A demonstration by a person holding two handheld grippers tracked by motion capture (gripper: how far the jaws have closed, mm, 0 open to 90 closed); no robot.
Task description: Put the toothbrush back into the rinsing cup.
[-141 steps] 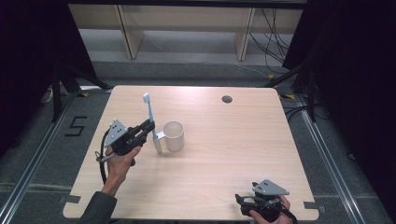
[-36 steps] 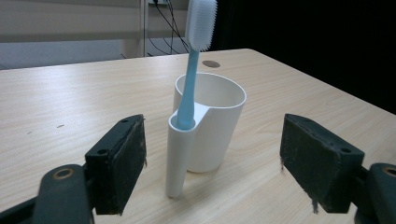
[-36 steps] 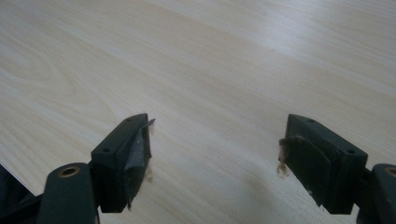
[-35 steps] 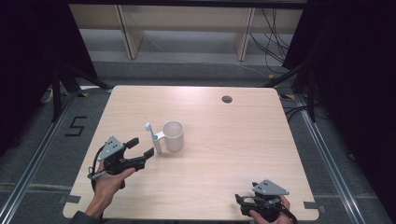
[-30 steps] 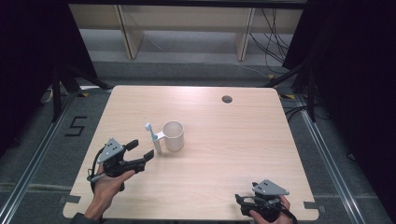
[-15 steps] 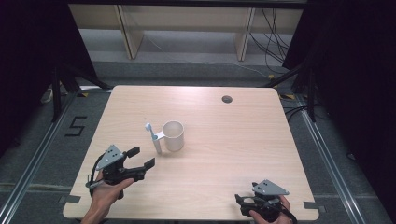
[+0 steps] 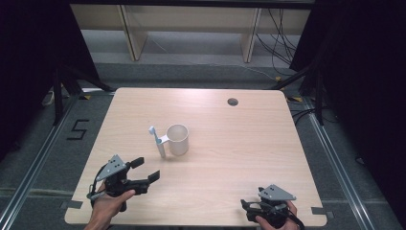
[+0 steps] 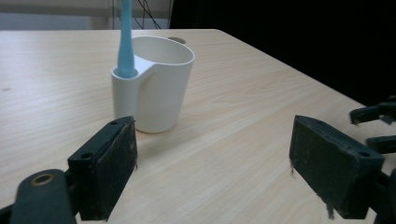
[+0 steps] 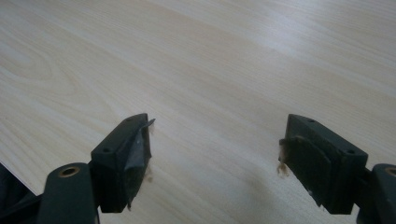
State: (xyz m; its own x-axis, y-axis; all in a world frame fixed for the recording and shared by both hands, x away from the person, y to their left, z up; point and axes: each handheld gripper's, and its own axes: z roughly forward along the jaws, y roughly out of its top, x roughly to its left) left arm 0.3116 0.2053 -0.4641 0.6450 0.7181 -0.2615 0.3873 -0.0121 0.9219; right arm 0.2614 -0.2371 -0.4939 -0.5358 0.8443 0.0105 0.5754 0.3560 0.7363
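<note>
We take the white cup (image 7: 178,139) as our landmark; it stands upright on the wooden table (image 7: 249,143), roughly mid-table and a bit toward the person's left. A light blue toothbrush (image 7: 156,140) stands upright in the small holder tube on the cup's side, head up, touching the tube. In the left gripper view we see the cup (image 8: 159,84) ahead and left of centre, with the toothbrush (image 8: 125,42) handle rising out of the tube on the cup's near-left side and its top cut off by the frame.

The left gripper (image 7: 145,171) sits near the cup, toward the person and to the cup's left, held by the left hand (image 7: 107,203) low over the table. Its jaws stand wide apart and have just been opening, with nothing between them; we see bare table in the gap (image 8: 212,175). It is clear of both cup and toothbrush.

The right gripper (image 7: 246,209) is well apart from the cup, off toward the near right corner of the table. In its own view (image 9: 215,158) the jaws are spread wide with nothing but wood grain between them. Pads look worn and frayed at the edges.

A small dark round hole (image 7: 232,101) sits in the tabletop beyond the cup, toward the far right.
</note>
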